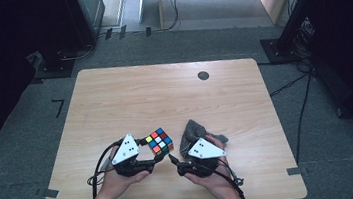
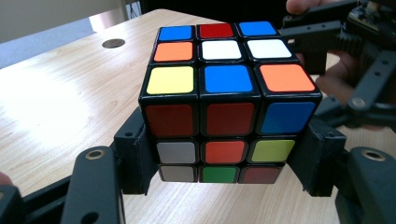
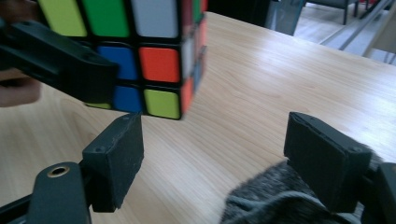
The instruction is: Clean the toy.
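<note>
A scrambled Rubik's cube (image 1: 159,141) (image 2: 224,93) hangs just above the wooden table (image 1: 164,96), near its front edge. My left gripper (image 1: 154,156) (image 2: 224,173) is shut on it, with the black pads (image 2: 135,154) pressed against the cube's lower sides. In the right gripper view the cube (image 3: 140,51) fills the upper left, and one left jaw lies across it. My right gripper (image 1: 174,159) (image 3: 215,158) stands open just right of the cube, its pads (image 3: 114,158) wide apart with bare table between them. A grey cloth (image 1: 193,130) (image 3: 275,196) is bunched under the right hand.
A small dark round grommet (image 1: 203,75) (image 2: 113,43) sits in the table's far right part. Carpeted floor with cables and black stands surrounds the table. The person's forearms come in from the front edge.
</note>
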Motion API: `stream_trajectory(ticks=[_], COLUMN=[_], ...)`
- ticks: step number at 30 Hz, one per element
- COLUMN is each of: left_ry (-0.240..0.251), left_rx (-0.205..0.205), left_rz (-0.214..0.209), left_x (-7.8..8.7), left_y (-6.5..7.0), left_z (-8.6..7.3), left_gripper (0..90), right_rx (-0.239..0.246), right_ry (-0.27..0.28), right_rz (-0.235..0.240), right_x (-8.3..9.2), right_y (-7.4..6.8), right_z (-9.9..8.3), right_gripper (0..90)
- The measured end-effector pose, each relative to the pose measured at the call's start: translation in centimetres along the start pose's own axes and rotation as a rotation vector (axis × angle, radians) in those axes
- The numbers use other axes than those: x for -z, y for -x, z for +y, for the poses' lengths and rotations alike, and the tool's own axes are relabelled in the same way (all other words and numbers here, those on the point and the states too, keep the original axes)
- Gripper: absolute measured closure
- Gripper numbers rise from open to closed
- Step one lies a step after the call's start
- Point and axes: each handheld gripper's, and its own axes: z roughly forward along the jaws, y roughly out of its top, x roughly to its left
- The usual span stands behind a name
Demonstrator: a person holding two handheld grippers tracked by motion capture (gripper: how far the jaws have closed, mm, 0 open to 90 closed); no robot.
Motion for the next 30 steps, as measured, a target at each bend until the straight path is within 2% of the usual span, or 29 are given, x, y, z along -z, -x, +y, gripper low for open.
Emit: stream_trajectory(ticks=[5,8,14,19,26,27,29,30], left_ry=[0.001,0.006,0.012,0.013,-0.006,-0.011,-0.015,-0.017], left_rx=[0.006,0.024,0.040,0.058,0.061,0.064,0.084,0.096], left_rz=[0.001,-0.003,-0.015,-0.030,-0.053,-0.060,-0.073,-0.080], left_x=[-0.1,-0.2,-0.3,-0.6,-1.1,-1.2,-1.3,-1.3], left_y=[0.1,0.1,0.2,0.3,0.6,0.6,0.5,0.4], left_z=[0.1,0.1,0.2,0.3,0.1,0.1,0.1,0.1], left_gripper=[34.0,34.0,34.0,34.0,34.0,34.0,34.0,34.0], right_rx=[-0.001,0.014,0.024,0.043,0.070,0.083,0.086,0.103], right_ry=[-0.005,-0.010,-0.005,0.013,0.041,0.048,0.052,0.058], right_rz=[0.006,0.015,0.015,0.022,0.027,0.015,0.008,-0.004], right_x=[-0.4,-0.7,-1.0,-1.2,-1.2,-1.2,-1.1,-1.1], right_y=[-0.6,-1.2,-1.6,-2.1,-2.5,-2.7,-2.8,-2.8], right_z=[0.0,0.0,0.0,0.0,0.2,0.2,0.2,0.1], right_gripper=[19.5,19.0,18.9,18.8,19.4,22.7,22.7,24.1])
